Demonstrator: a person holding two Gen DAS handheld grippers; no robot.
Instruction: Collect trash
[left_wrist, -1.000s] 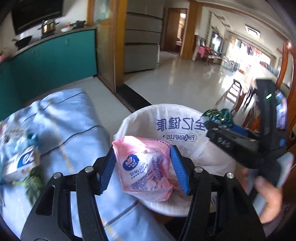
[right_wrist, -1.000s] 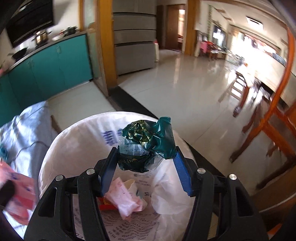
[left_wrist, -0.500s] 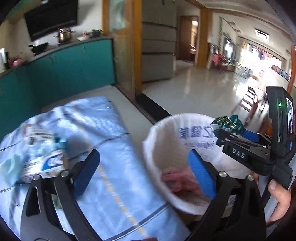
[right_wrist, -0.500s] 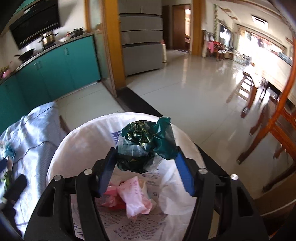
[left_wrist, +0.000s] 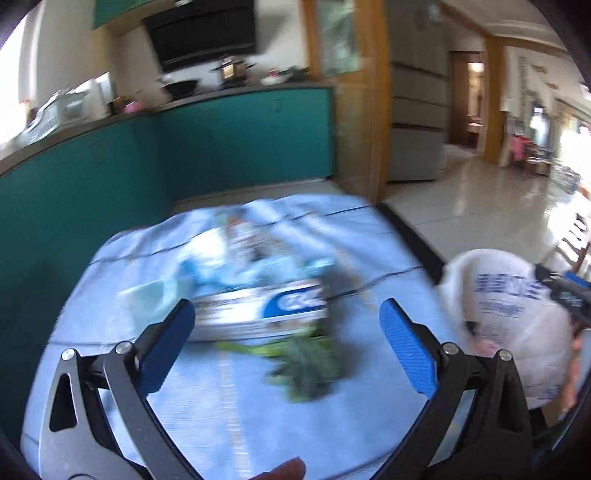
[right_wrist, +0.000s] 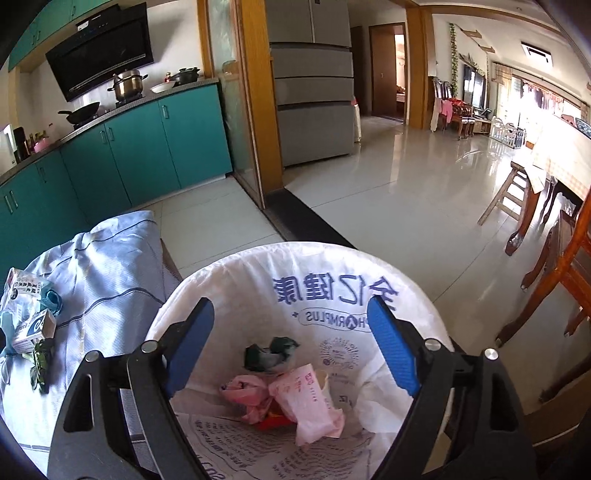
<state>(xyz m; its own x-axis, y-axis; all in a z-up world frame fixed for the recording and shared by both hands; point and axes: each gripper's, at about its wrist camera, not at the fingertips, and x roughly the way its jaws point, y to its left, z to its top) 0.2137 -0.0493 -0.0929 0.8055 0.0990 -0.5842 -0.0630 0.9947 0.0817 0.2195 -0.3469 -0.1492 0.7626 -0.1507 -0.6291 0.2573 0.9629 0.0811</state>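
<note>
cloth (right_wrist: 107, 273): pale blue, dark stripes | bin liner (right_wrist: 258, 269): white, blue print | cabinets (right_wrist: 147, 147): teal

- Bright daylight throughout, pouring in from the windows (right_wrist: 532, 99) at far right and blown out to white there.
- Strong glare across the glossy floor (right_wrist: 424, 184), with pale reflections streaking toward the doorway.
- Left wrist view smeared by motion blur: box (left_wrist: 266, 310), leaves (left_wrist: 306, 365) and blue cloth (left_wrist: 221, 406) all soft, print unreadable.
- Left tongs (left_wrist: 288, 347) sharp against that blur.
- Right wrist view crisp, print on the white bag (right_wrist: 332, 291) legible.
- Soft shadows inside the bag and under the right tongs (right_wrist: 291, 350).
- Heavy fisheye bending of cabinets (right_wrist: 122, 155) and door frames; black vignette at the corners.
</note>
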